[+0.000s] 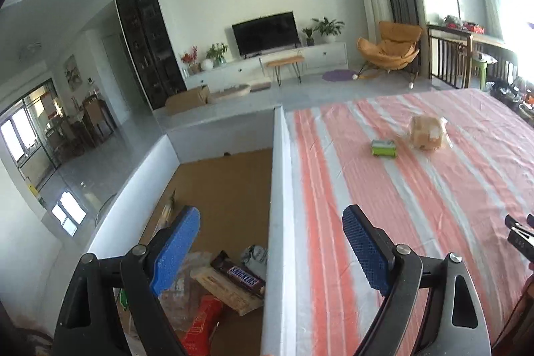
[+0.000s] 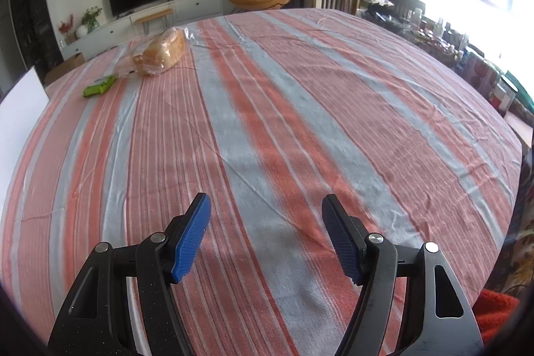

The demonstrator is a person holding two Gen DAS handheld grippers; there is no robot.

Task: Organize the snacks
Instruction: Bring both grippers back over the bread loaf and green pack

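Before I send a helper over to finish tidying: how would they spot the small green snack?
Look at the striped tablecloth, toward its far end near the white box. Two snacks lie there: the green packet is small and flat, right beside the bagged bread loaf, which is tan and bulky.

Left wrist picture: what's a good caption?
Open left gripper over box wall; bread waits on table.

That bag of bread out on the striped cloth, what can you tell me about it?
The bread is a golden-brown loaf in a clear, crinkly plastic bag, seemingly sealed, lying on its side on the striped tablecloth. It sits far across the table, beside a small green packet, apparently not touching it. No fingers are near it.
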